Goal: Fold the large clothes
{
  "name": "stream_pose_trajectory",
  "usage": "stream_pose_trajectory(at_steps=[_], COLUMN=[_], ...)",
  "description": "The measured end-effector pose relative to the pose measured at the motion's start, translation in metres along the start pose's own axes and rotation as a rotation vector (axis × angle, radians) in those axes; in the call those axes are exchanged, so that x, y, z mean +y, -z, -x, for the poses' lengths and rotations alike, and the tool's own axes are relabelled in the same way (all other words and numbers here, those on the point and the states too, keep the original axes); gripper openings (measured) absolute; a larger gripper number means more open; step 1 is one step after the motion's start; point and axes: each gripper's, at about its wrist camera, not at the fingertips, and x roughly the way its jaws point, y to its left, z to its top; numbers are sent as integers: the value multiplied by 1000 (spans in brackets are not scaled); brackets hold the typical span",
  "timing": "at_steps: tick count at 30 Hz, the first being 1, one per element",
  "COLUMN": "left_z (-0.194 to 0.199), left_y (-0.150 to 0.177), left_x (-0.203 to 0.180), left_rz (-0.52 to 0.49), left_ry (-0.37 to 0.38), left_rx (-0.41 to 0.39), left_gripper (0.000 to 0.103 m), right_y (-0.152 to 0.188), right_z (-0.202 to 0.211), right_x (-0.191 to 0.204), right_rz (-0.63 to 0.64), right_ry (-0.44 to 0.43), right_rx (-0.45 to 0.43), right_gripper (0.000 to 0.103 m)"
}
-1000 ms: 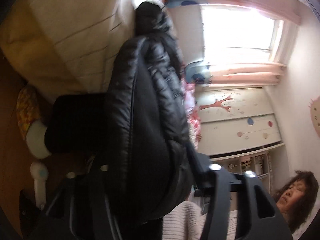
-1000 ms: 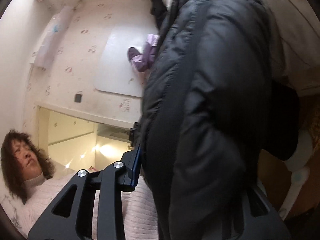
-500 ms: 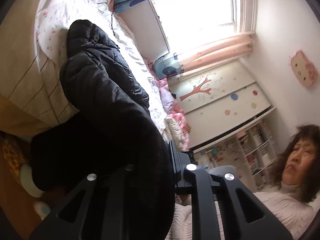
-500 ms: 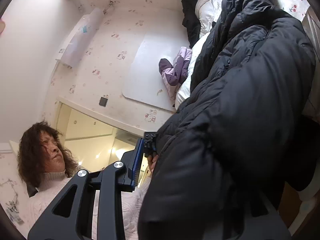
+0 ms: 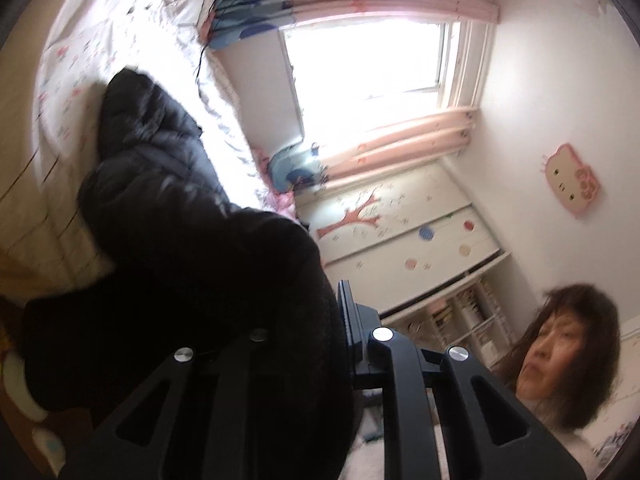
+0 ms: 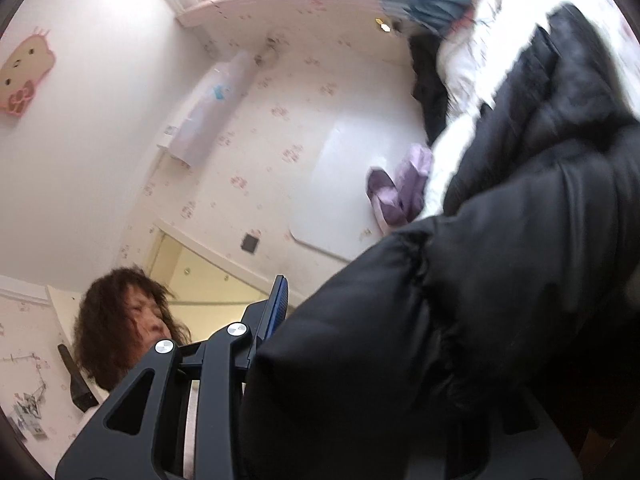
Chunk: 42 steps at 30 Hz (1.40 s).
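A large black puffer jacket (image 5: 180, 240) trails from the white bed down into my left gripper (image 5: 308, 320). That gripper is shut on a bunched fold of it; the right finger (image 5: 348, 320) shows and the other is buried under cloth. In the right wrist view the same jacket (image 6: 500, 280) fills the right side. My right gripper (image 6: 352, 320) is shut on a thick padded edge, with only its blue-padded left finger (image 6: 278, 304) visible. Both grippers point slightly upward, and the jacket hangs between them and the bed.
The bed (image 5: 80, 60) has a white printed quilt and pillows at its far end. A window (image 5: 360, 60) with pink curtains and a decorated wardrobe (image 5: 400, 220) stand behind. A purple garment (image 6: 400, 184) lies by the bed. The person (image 5: 560, 360) stands close behind the grippers.
Both grippers have risen and tilted up with the jacket in them. The views have swung from the bed's side and floor toward the window, walls and bed top. The left jaws closed tighter.
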Motion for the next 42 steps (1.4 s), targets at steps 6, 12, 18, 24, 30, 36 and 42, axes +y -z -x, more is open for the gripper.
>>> stream_pose_trajectory(at_steps=[6,12,18,24,30,36,42], left_z=[-32,-83,-134,-139,-173,-182,-173], left_y=[-82,-175,-220,-235,-256,-262,-257], left_x=[-4,42,144,136,192,151,55], left_rz=[12,93,221,277,295,275,101], left_ry=[7,-135,-440,-448,-625,-593,-529], left_rx=[-142,-278,-327,-388,-231,-133,-179], left_gripper=[18,18,18,39,55,90,95], right_y=[-79,-175,-224,-245,-266,-267,-256], right_z=[-20,-41,-47,-58,-75,-83,-92], right_x=[1,-54,-169,-173,-225,-205,-114], right_rz=[42,-54,-236,-266,-317,-335,-86], right_ry=[-1,179,515,467,559,585,680], right_rx=[-125,-270,-321,-409,-342,-313,-333], right_gripper=[36,36,36,43,51,86,95])
